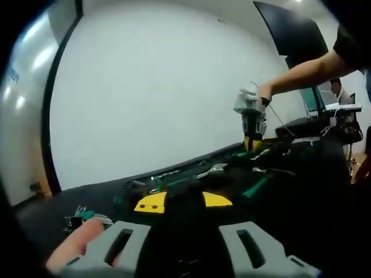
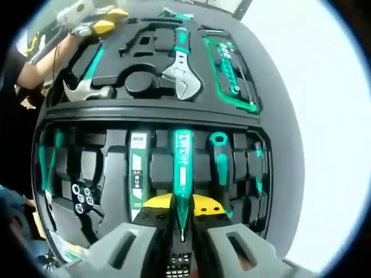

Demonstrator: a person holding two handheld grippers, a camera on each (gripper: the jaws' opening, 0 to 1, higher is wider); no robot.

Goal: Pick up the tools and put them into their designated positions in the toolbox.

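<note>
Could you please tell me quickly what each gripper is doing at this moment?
Left gripper: open, holding nothing, above the toolbox.
Right gripper: closed on a green tester pen, over the toolbox tray.

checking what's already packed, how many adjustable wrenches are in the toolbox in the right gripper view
1. The adjustable wrench lies in the upper tray of the toolbox, right of the hammer and left of the green-framed bit set. Others may be hidden in dark slots.
</note>
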